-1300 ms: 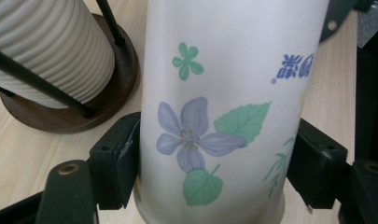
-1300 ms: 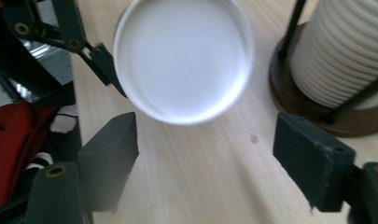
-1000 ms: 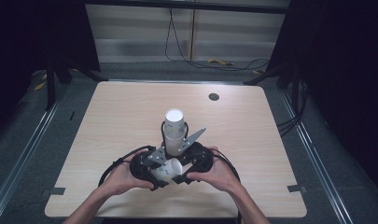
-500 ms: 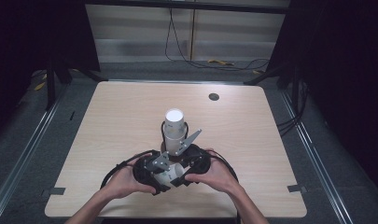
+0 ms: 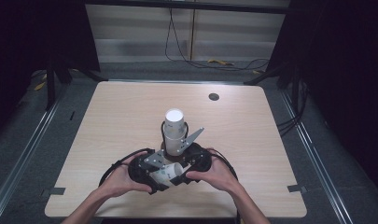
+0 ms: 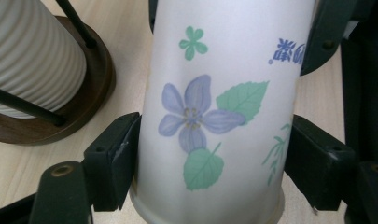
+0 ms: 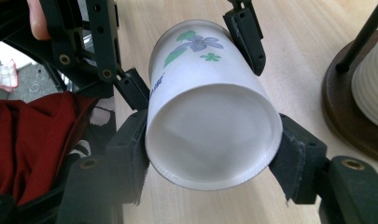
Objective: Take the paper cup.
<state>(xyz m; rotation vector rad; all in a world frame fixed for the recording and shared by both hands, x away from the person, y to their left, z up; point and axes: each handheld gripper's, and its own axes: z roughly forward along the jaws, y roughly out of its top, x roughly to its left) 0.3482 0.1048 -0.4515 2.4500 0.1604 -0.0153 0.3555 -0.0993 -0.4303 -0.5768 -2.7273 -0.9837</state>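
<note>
Both grippers clamped on one flowered paper cup (image 5: 167, 171), held just in front of the cup holder (image 5: 175, 145) at the table's (image 5: 107, 121) near-centre.

Left of the holder: left gripper (image 6: 210, 154) has its jaws pressed on the cup's side wall near the rim, purple flower facing its camera. Cup lies on its side just above the table, near the holder's brown base (image 6: 91, 88). Holder carries a ribbed white cup stack (image 5: 174, 126). Right of that: right gripper (image 7: 210, 149) grips the cup's bottom end, recessed base facing its camera. Red cloth (image 7: 32, 144) at that view's left edge.
</note>
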